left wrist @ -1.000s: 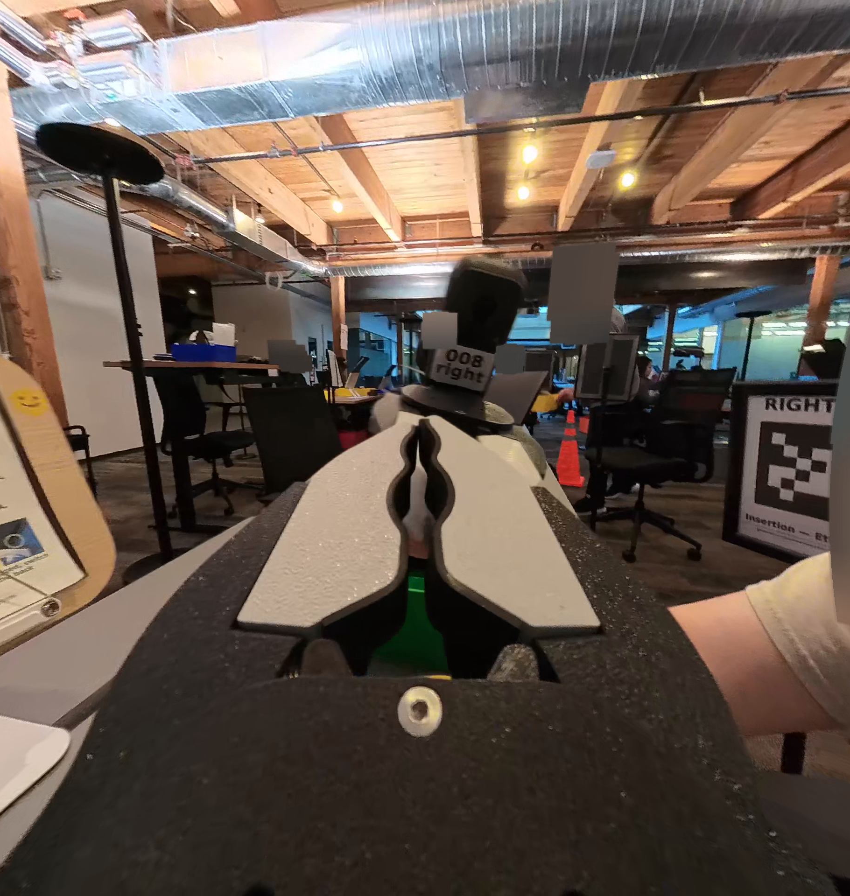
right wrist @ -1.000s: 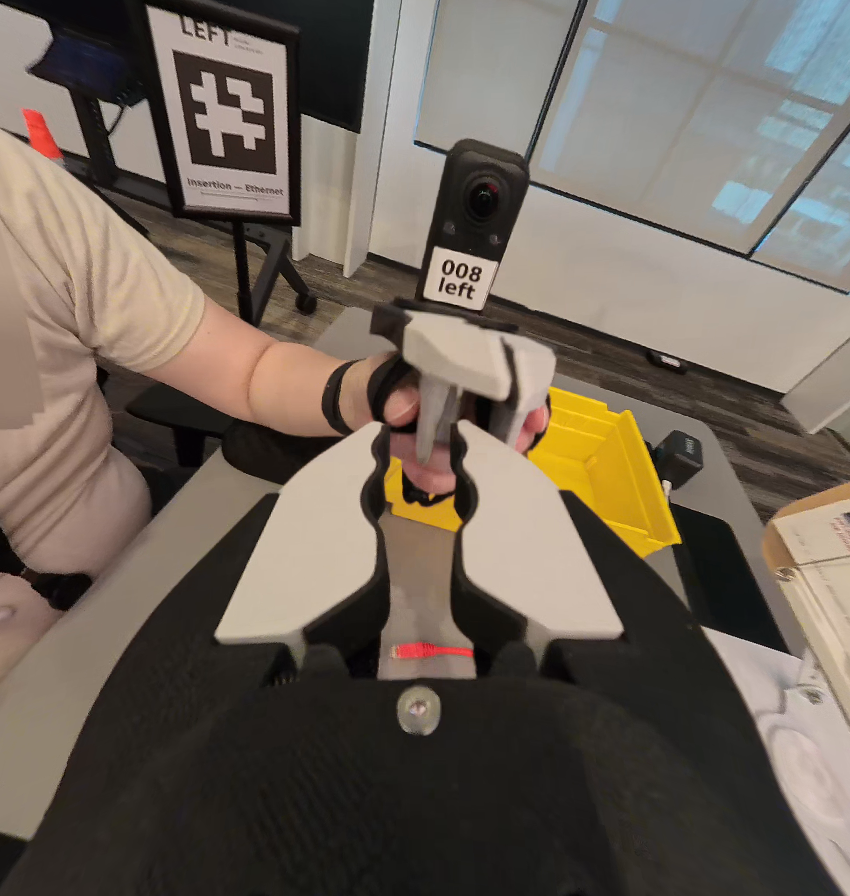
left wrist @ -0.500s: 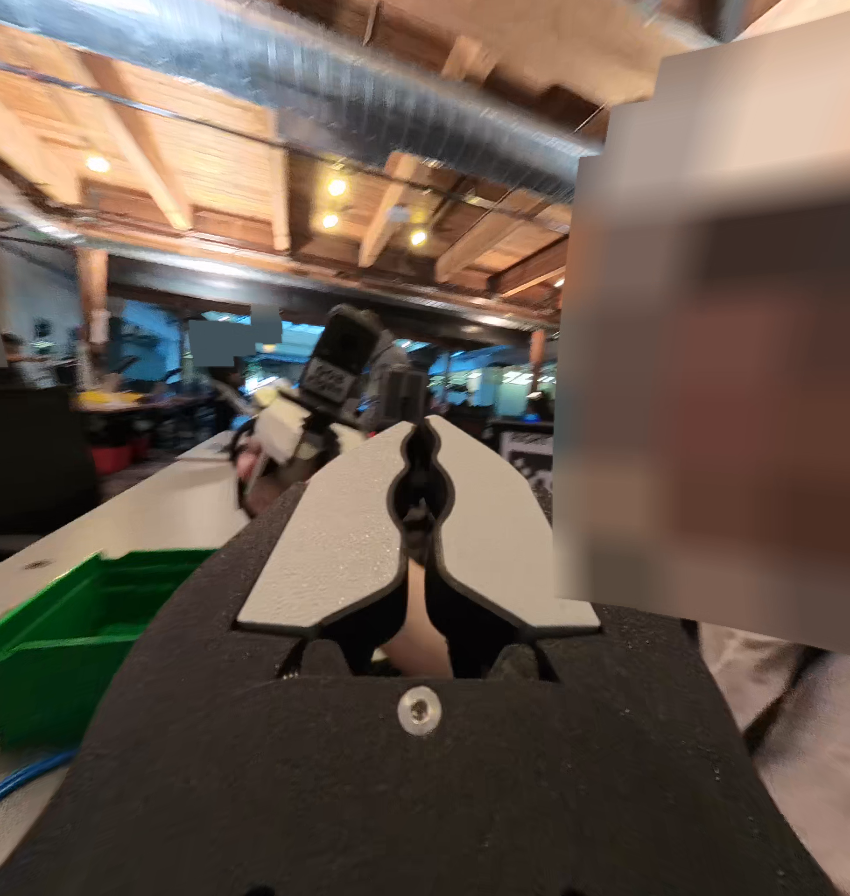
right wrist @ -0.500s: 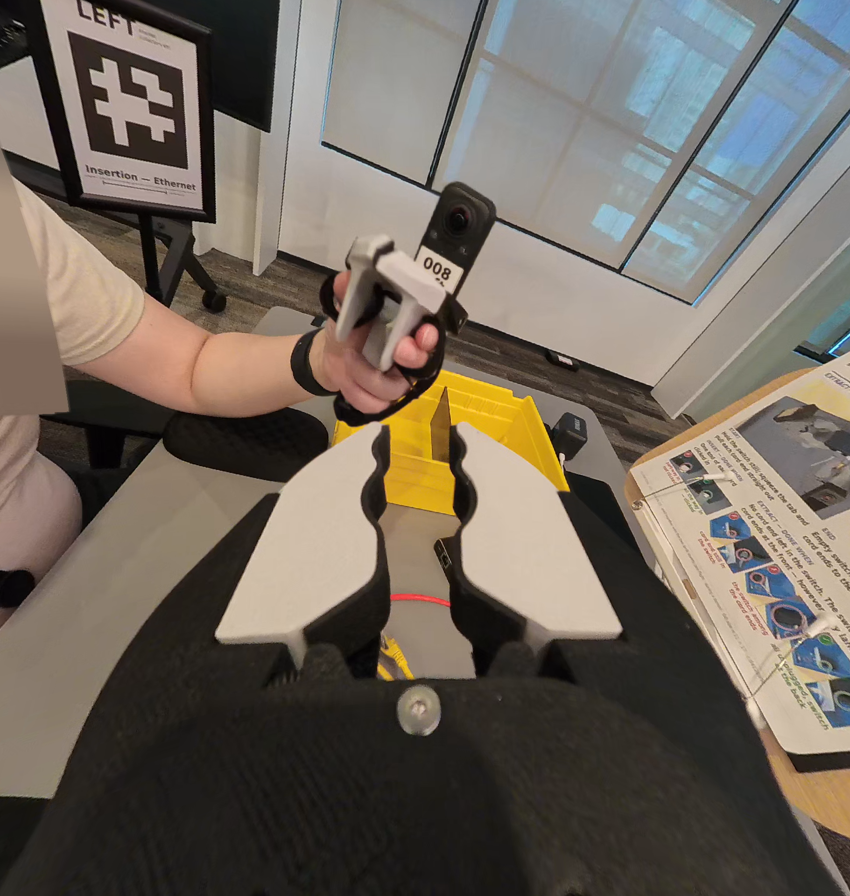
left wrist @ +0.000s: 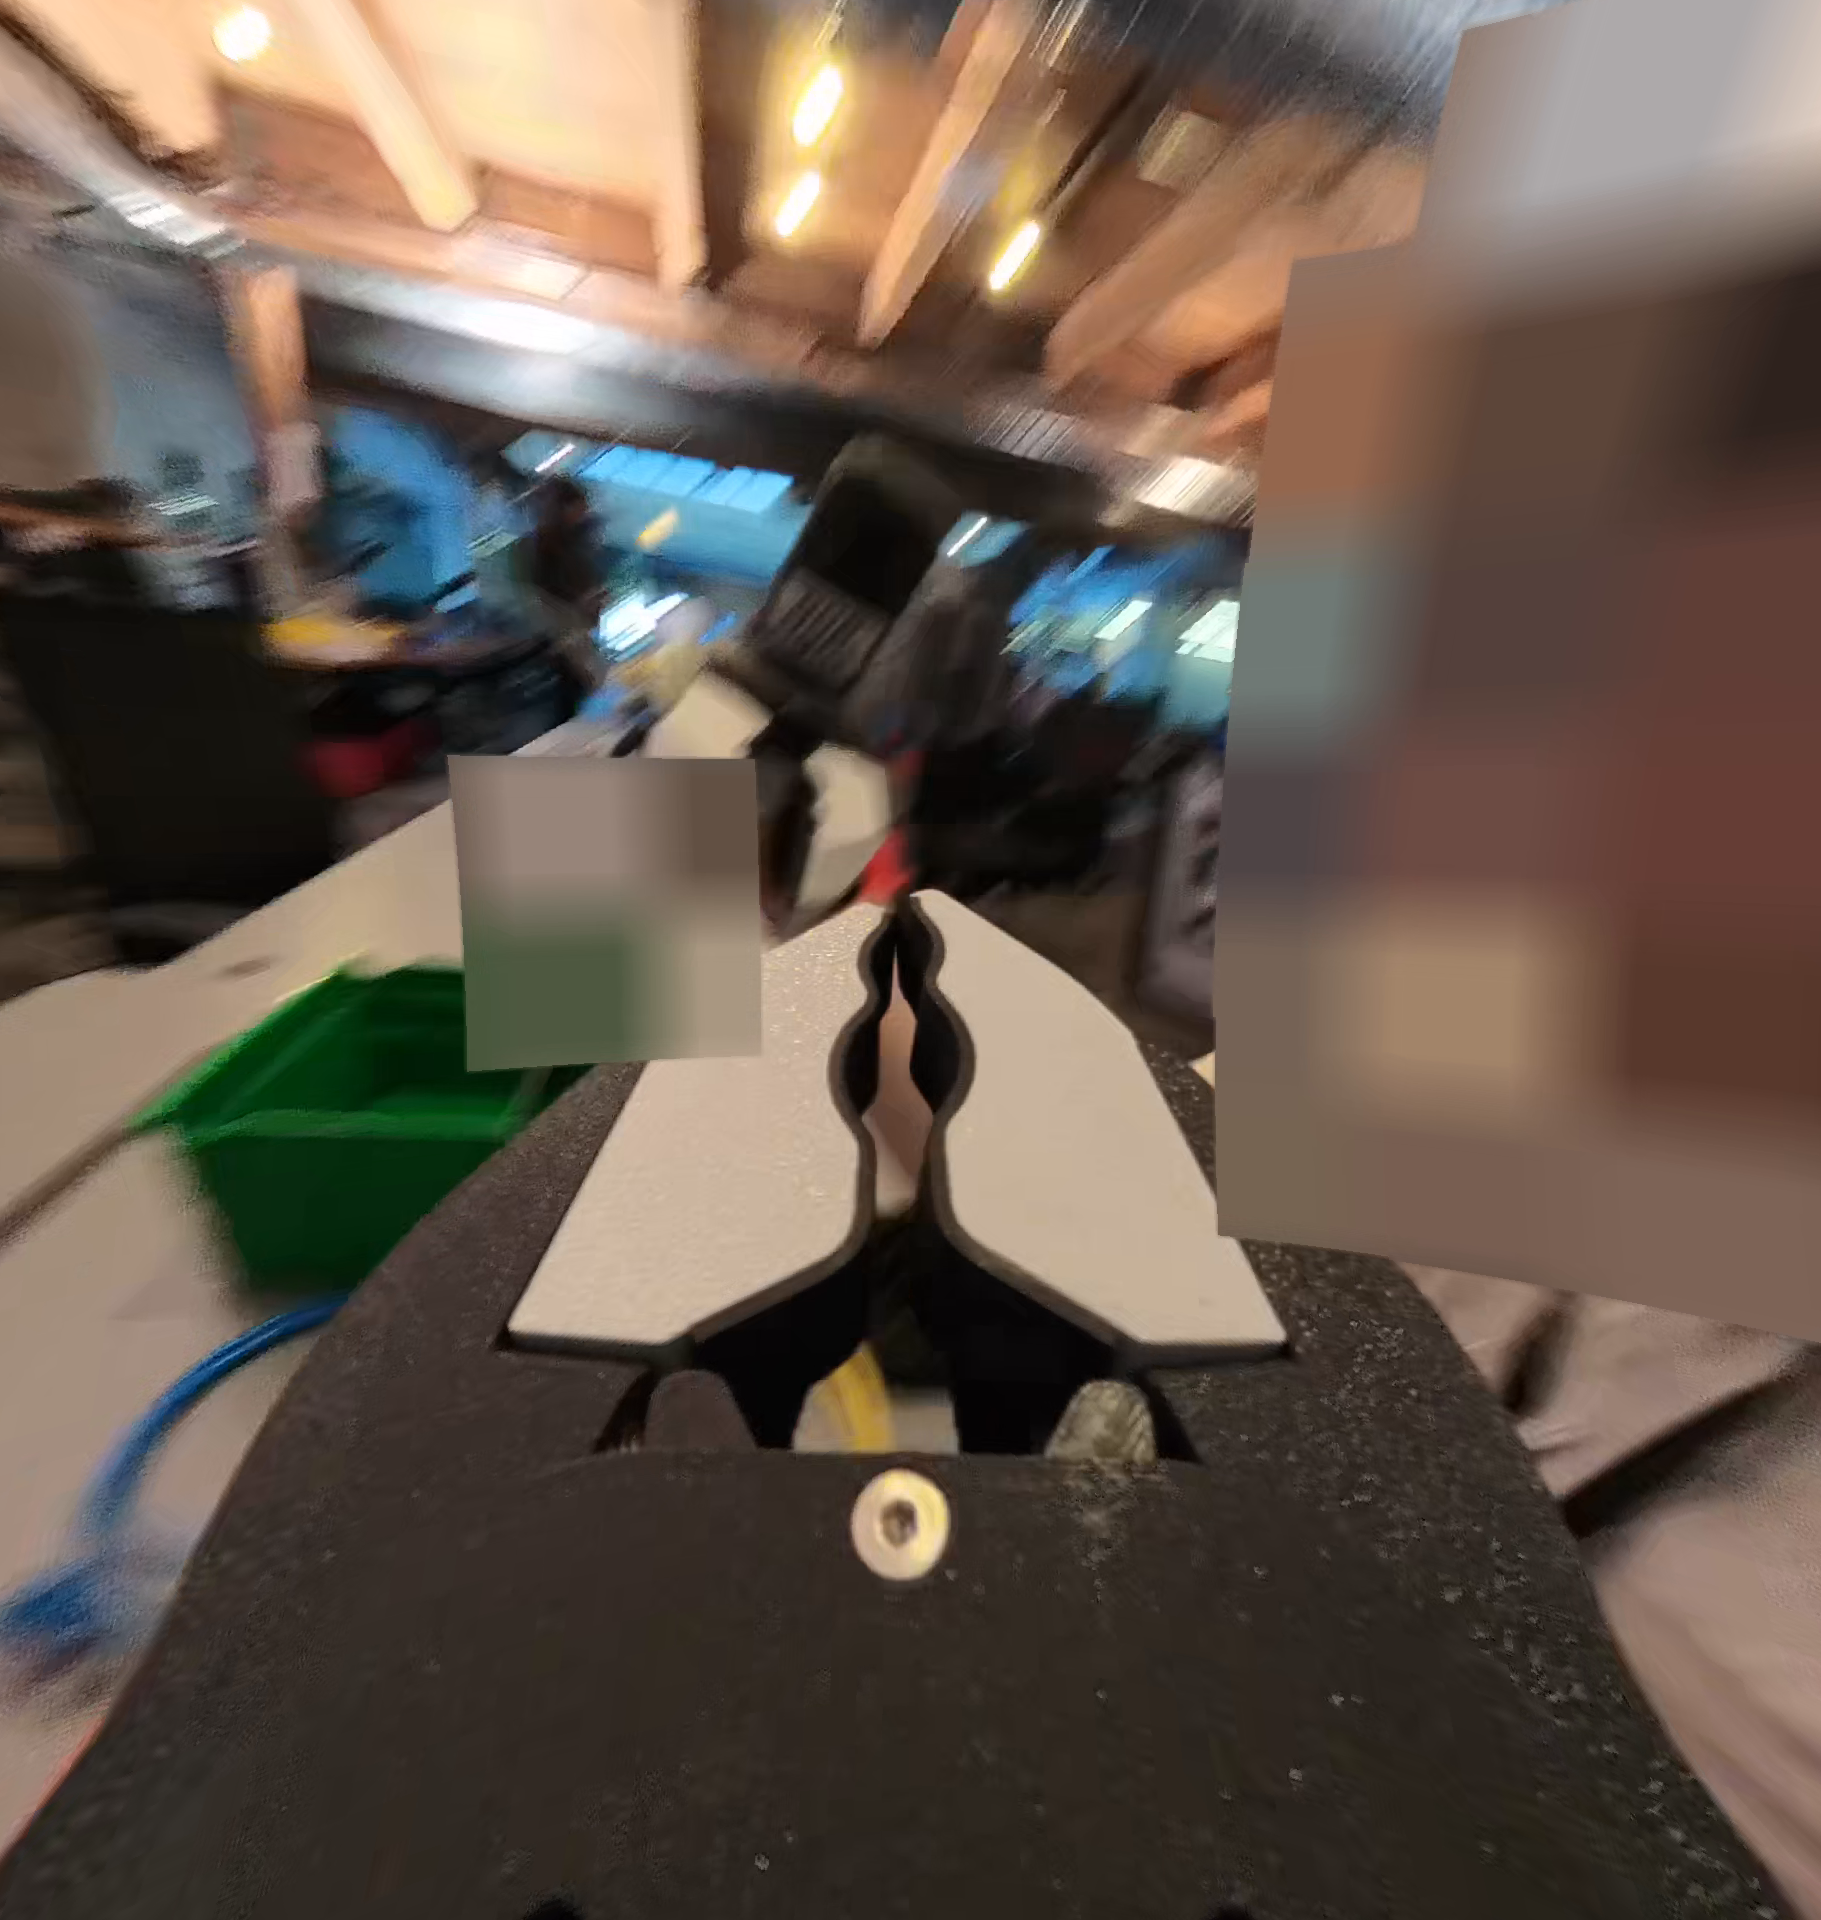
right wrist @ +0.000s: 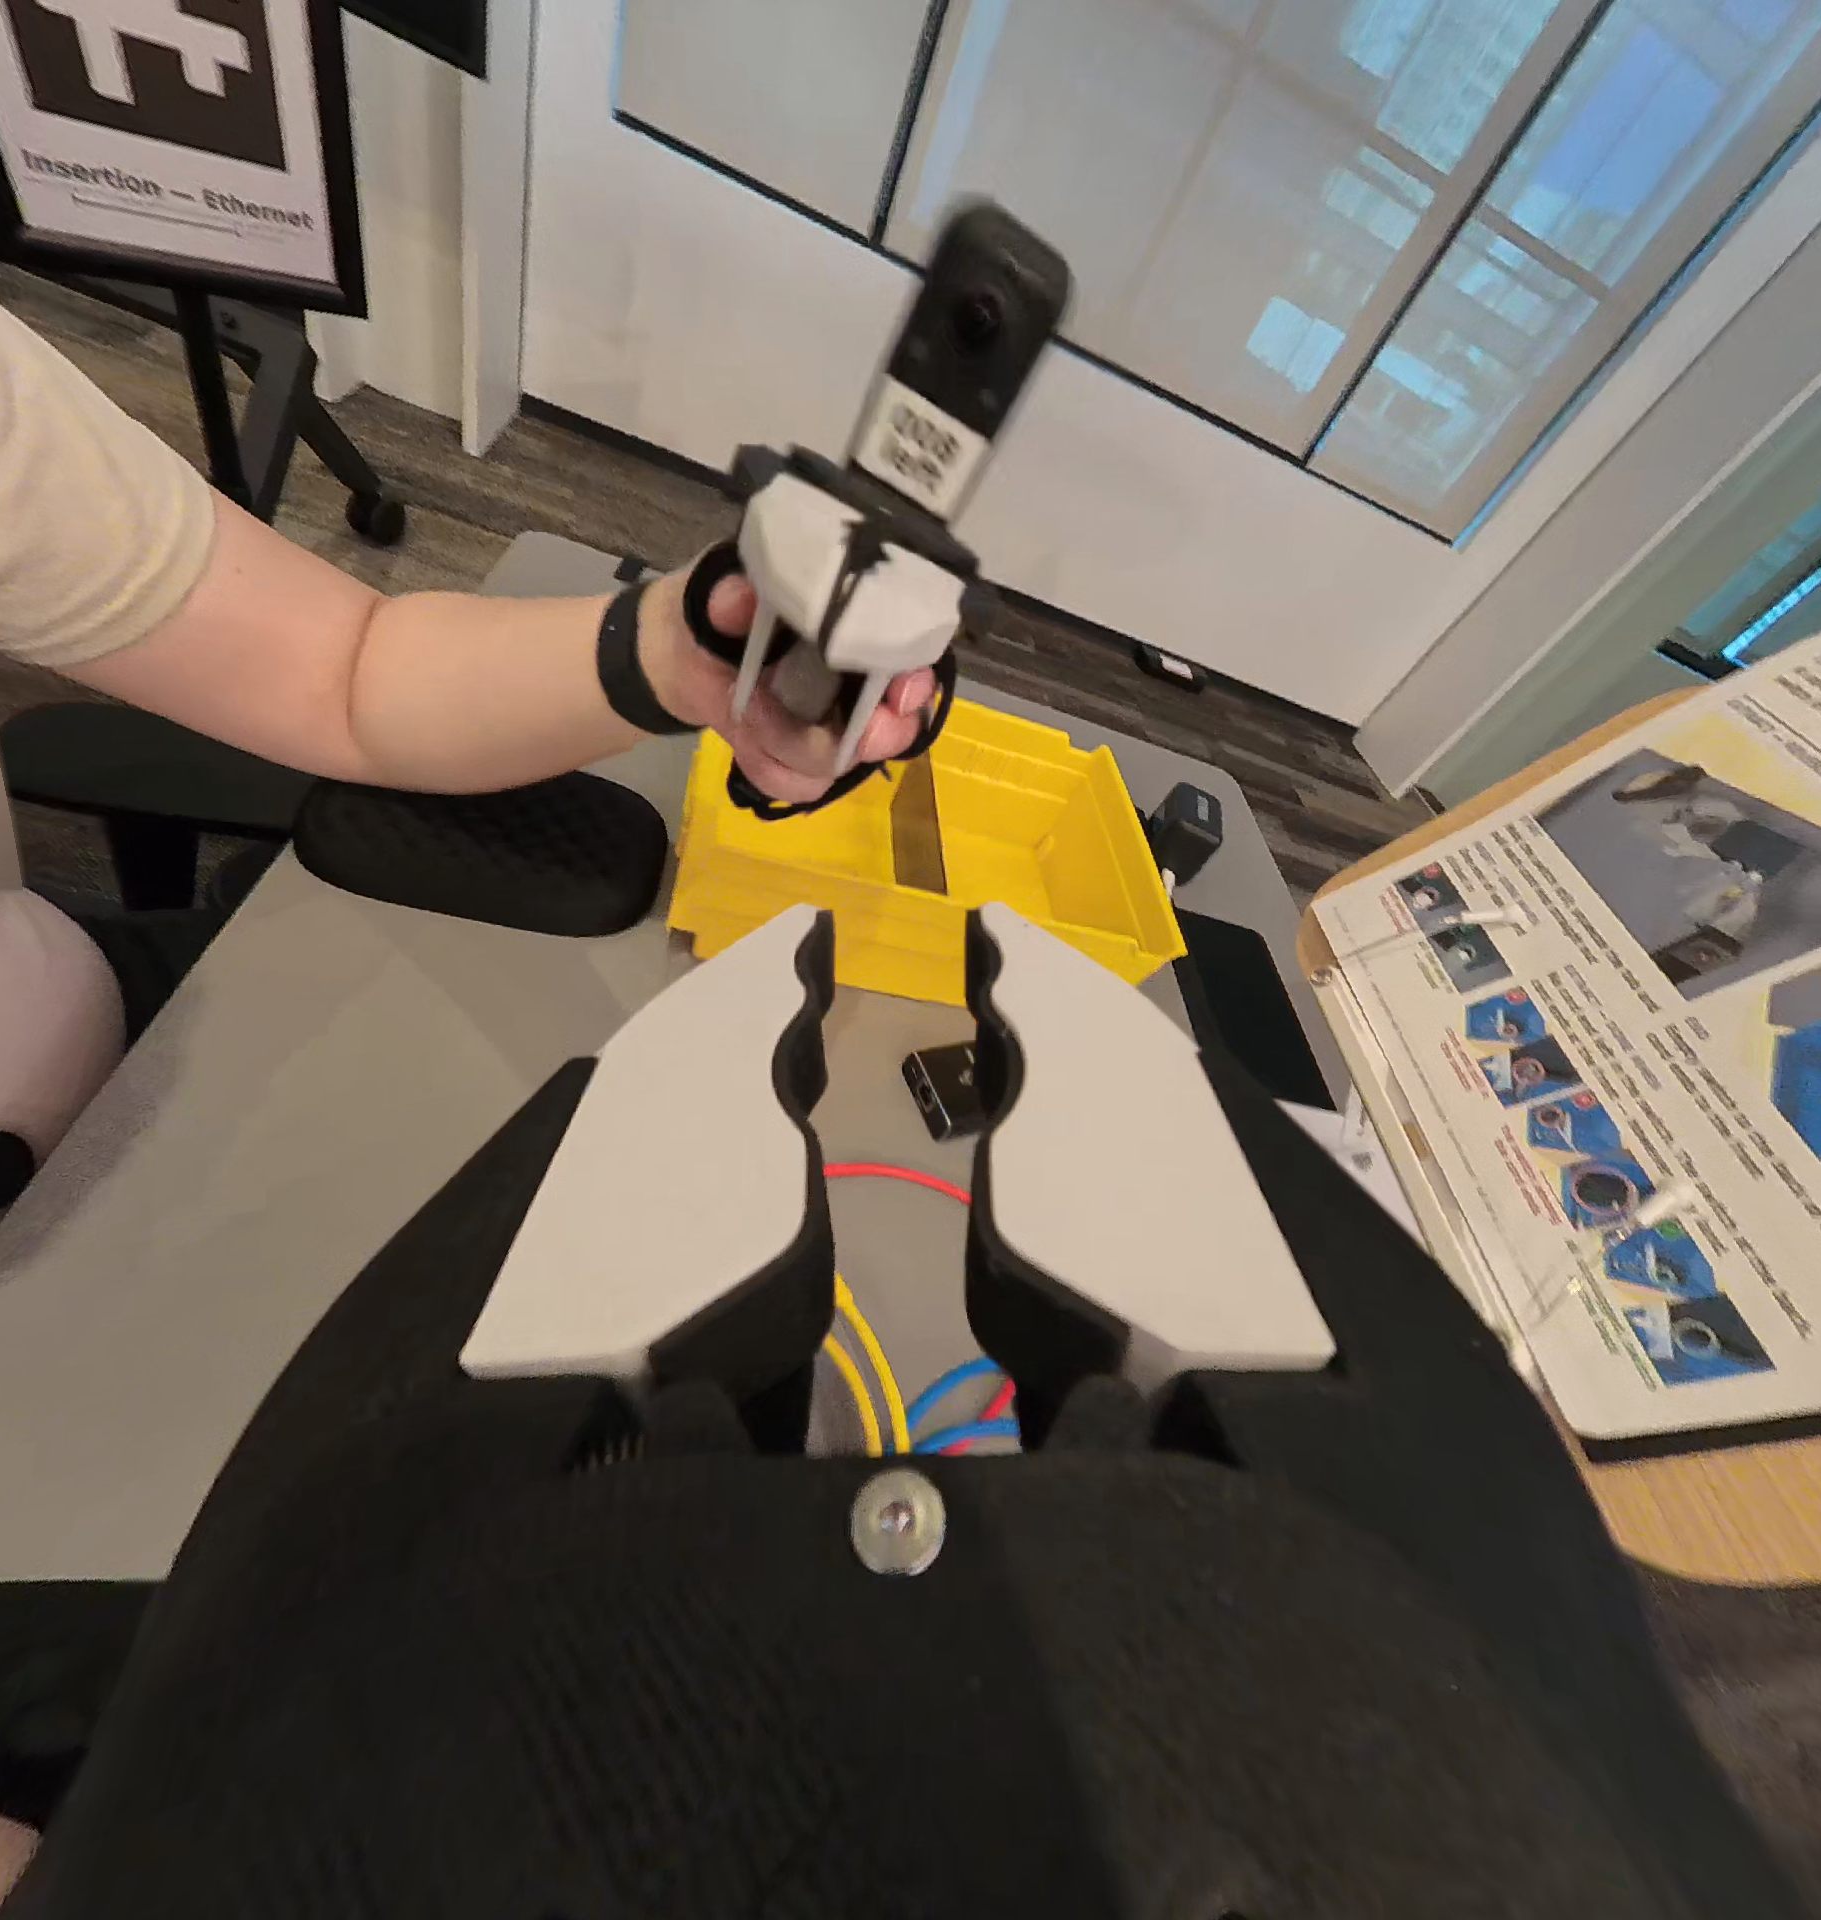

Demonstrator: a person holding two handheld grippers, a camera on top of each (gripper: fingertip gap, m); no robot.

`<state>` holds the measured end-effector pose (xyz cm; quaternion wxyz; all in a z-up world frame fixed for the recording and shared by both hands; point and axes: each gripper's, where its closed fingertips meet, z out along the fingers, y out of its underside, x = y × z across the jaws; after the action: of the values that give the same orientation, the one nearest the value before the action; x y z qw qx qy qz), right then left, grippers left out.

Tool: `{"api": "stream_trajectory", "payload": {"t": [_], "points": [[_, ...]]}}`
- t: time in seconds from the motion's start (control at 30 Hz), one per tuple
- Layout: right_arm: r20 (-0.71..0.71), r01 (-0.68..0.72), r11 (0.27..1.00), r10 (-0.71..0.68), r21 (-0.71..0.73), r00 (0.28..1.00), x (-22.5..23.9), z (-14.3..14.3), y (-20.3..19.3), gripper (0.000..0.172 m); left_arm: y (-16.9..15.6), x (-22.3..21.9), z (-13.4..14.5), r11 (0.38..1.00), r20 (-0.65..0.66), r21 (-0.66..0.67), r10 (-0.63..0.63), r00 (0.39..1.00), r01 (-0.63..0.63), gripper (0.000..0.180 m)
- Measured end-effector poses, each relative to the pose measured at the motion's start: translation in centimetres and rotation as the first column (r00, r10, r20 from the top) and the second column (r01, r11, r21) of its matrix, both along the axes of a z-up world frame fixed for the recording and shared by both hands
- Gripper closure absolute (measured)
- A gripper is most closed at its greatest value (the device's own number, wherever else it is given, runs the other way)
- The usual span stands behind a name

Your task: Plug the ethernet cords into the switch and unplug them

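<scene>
My right gripper [right wrist: 898, 935] is open and empty, held above the grey table [right wrist: 366, 1091]. Below its gap lies a small black switch [right wrist: 942, 1086], partly hidden by the right finger. A red cord [right wrist: 895, 1179], a yellow cord [right wrist: 864, 1361] and a blue cord [right wrist: 958, 1392] lie on the table under the gripper. My left gripper [right wrist: 794, 743] is held in the air over the yellow bin. In the blurred left wrist view its fingertips [left wrist: 901, 914] meet with nothing between them. A blue cord [left wrist: 158, 1455] lies at the lower left there.
A yellow bin [right wrist: 1093, 862] stands just beyond the switch. A green bin [left wrist: 345, 1132] is on the table in the left wrist view. An instruction board [right wrist: 1612, 1039] lies at the right, a black adapter [right wrist: 1186, 831] and a chair armrest [right wrist: 480, 852] are near the bin.
The right wrist view has tilted down, so the switch and cords now show between the open fingers. The left gripper has swung round and dropped lower over the yellow bin, still shut.
</scene>
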<state>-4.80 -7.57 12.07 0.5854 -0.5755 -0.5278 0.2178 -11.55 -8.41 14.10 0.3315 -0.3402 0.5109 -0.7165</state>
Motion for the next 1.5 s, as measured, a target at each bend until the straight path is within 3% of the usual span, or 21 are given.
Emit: {"api": "stream_trajectory", "payload": {"t": [0.03,0.1,0.13,0.17,0.23,0.37,0.4,0.5,0.6,0.7,0.87,1.0,1.07,1.23,1.4,1.5], "points": [[0.008,0.024,1.000,-0.024,-0.005,1.000,0.5,-0.1,0.1,0.147,0.7,0.8,-1.5,0.983,-0.062,0.139,0.125,0.990,-0.115,0.180],[0.022,0.076,0.997,-0.076,-0.003,0.997,1.8,-0.3,0.3,0.147,1.6,1.9,-4.0,0.887,-0.116,0.381,0.326,0.938,-0.262,0.146],[0.027,0.102,0.995,-0.103,0.004,0.994,2.6,-0.2,0.2,0.147,1.3,2.1,-4.9,0.857,-0.148,0.445,0.358,0.922,-0.261,0.140],[0.025,0.125,0.992,-0.125,0.012,0.992,3.4,-0.1,0.0,0.147,0.7,2.3,-5.7,0.845,-0.181,0.478,0.360,0.915,-0.238,0.147],[0.002,0.166,0.986,-0.166,0.027,0.986,5.1,0.5,-0.5,0.147,-0.6,2.5,-7.1,0.834,-0.212,0.519,0.337,0.917,-0.186,0.180],[-0.067,0.249,0.967,-0.245,0.054,0.967,8.8,1.7,-2.2,0.147,-2.5,2.9,-12.1,0.853,-0.389,0.518,0.296,0.872,-0.059,0.180],[-0.081,0.271,0.961,-0.266,0.058,0.961,9.7,1.9,-2.6,0.147,-3.3,3.0,-13.9,0.855,-0.433,0.518,0.284,0.856,-0.022,0.171],[-0.113,0.294,0.953,-0.286,0.069,0.952,11.3,2.2,-4.0,0.147,-4.8,3.8,-19.5,0.811,-0.518,0.583,0.329,0.789,0.045,0.154],[-0.134,0.307,0.948,-0.295,0.088,0.946,12.2,2.3,-4.9,0.147,-6.6,4.8,-23.9,0.783,-0.587,0.607,0.328,0.740,0.134,0.155],[-0.142,0.302,0.949,-0.288,0.088,0.947,12.3,2.3,-5.3,0.147,-7.2,5.4,-26.5,0.768,-0.629,0.613,0.334,0.702,0.185,0.156],[-0.132,0.280,0.955,-0.267,0.096,0.955,12.1,2.1,-5.6,0.147,-5.6,5.3,-29.5,0.683,-0.616,0.704,0.450,0.646,0.194,0.159],[-0.130,0.272,0.958,-0.259,0.090,0.957,12.0,2.0,-5.4,0.147,-5.1,5.4,-29.2,0.674,-0.590,0.722,0.479,0.649,0.159,0.167],[-0.126,0.261,0.962,-0.250,0.077,0.960,11.8,1.8,-5.2,0.147,-5.1,5.7,-27.8,0.705,-0.591,0.696,0.458,0.664,0.133,0.168],[-0.074,0.189,0.982,-0.189,-0.007,0.979,9.8,0.3,-3.6,0.147,-2.8,6.5,-21.1,0.785,-0.590,0.618,0.427,0.685,0.044,0.168],[0.074,0.072,0.984,-0.060,-0.165,0.995,5.6,-3.7,-1.4,0.139,0.7,7.3,-14.1,0.761,-0.515,0.646,0.487,0.705,-0.055,0.168],[0.180,0.105,0.969,-0.064,-0.225,0.982,3.9,-6.2,1.0,0.134,1.7,7.3,-11.4,0.767,-0.495,0.636,0.489,0.718,-0.084,0.168]]}}
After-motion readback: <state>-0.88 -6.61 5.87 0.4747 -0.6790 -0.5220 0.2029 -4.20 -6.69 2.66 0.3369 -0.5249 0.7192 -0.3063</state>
